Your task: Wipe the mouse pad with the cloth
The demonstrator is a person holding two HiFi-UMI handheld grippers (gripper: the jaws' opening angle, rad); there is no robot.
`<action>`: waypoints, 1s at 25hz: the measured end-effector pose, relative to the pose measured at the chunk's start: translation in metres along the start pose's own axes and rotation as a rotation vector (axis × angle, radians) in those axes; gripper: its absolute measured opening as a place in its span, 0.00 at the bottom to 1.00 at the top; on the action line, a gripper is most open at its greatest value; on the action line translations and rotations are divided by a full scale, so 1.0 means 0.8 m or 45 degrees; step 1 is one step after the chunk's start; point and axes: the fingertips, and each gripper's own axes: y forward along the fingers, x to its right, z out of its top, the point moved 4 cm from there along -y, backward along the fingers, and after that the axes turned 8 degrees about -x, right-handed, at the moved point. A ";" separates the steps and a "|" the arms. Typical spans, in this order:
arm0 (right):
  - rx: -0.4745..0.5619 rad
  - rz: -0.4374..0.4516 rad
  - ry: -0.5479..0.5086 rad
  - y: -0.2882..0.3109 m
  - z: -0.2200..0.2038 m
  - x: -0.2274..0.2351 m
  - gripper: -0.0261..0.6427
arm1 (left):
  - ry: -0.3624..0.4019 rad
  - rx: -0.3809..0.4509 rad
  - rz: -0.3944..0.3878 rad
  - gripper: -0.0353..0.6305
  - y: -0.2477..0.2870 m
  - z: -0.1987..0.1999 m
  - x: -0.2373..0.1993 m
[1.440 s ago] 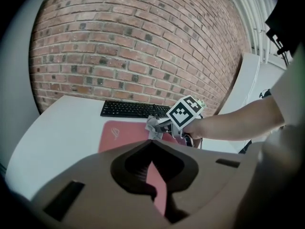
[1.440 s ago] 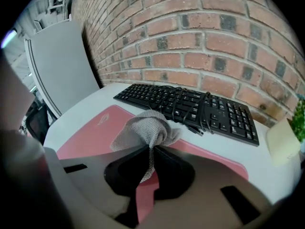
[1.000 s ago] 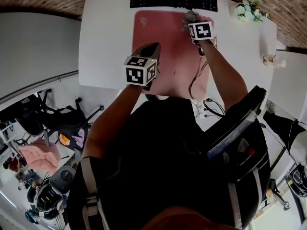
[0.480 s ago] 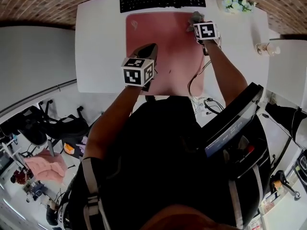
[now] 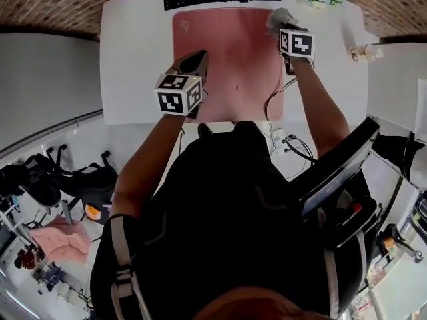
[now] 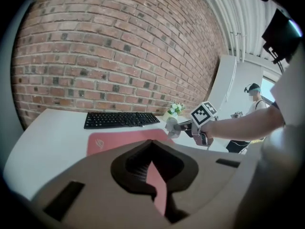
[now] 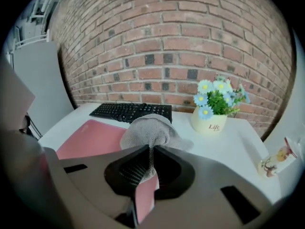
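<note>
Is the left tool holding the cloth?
No, the cloth is pinched in the right tool; the left tool holds nothing.

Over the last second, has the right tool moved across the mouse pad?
Yes. Against the mouse pad, the right tool and its gripped cloth slid right, from inside the far right corner to the pad's right edge.
</note>
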 end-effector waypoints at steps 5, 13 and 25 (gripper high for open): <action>0.184 -0.012 0.038 -0.091 -0.006 -0.038 0.09 | 0.068 0.135 -0.009 0.05 -0.056 0.005 -0.006; 0.432 -0.008 -0.094 -0.231 -0.025 -0.139 0.09 | 0.224 0.279 -0.093 0.05 -0.155 -0.005 0.004; 0.675 -0.071 -0.213 -0.376 -0.062 -0.242 0.09 | 0.214 0.514 -0.132 0.05 -0.261 -0.014 0.019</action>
